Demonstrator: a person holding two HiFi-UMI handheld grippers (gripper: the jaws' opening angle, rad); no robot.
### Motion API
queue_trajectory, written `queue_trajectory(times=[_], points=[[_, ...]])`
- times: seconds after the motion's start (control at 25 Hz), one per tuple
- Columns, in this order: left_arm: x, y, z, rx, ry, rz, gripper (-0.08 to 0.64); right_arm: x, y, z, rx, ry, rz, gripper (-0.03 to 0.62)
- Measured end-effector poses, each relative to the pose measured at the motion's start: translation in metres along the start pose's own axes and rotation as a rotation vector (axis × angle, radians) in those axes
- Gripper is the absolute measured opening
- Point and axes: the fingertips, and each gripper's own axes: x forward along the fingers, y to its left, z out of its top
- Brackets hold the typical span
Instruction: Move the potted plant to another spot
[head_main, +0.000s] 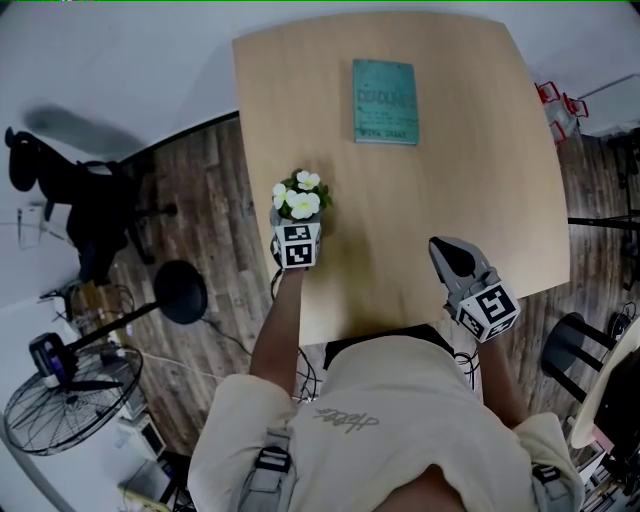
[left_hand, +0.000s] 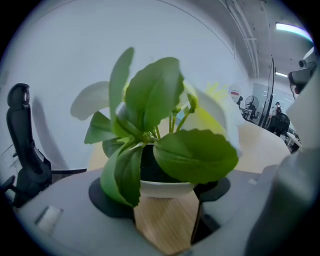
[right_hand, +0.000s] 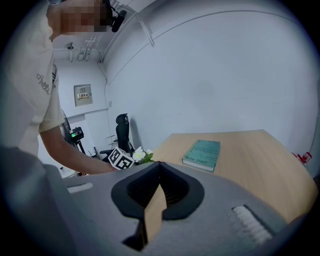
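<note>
The potted plant (head_main: 300, 197), white flowers and green leaves in a small white pot (left_hand: 165, 189), stands near the left edge of the wooden table (head_main: 450, 180). My left gripper (head_main: 297, 232) reaches it from the near side. In the left gripper view its jaws stand either side of the pot, and the right pad (left_hand: 212, 189) touches the pot's side. A leaf hides the left contact. My right gripper (head_main: 447, 255) hovers over the table's near right part with its jaws together (right_hand: 159, 167) and nothing in them. From there the plant (right_hand: 141, 156) shows far left.
A teal book (head_main: 385, 101) lies flat at the table's far middle. A black office chair (head_main: 90, 200), a round black stool (head_main: 183, 292) and a floor fan (head_main: 60, 395) stand on the floor to the left. A dark chair (head_main: 570, 345) stands at the right.
</note>
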Motion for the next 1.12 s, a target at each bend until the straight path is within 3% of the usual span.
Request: queue_trajectory(times=[0.4, 0.84, 1.12], points=[[-0.051, -0.008, -0.001, -0.002, -0.018, 0.021, 0.356, -0.004, 0.009, 0.003, -0.010, -0.036, 0.063, 0.002], [-0.139, 0.000, 0.004, -0.058, -0.078, 0.142, 0.356, -0.006, 0.031, 0.009, -0.049, -0.085, 0.199, 0.002], [-0.186, -0.013, 0.015, -0.103, -0.129, 0.179, 0.356, -0.018, 0.038, 0.011, -0.043, -0.118, 0.245, 0.002]])
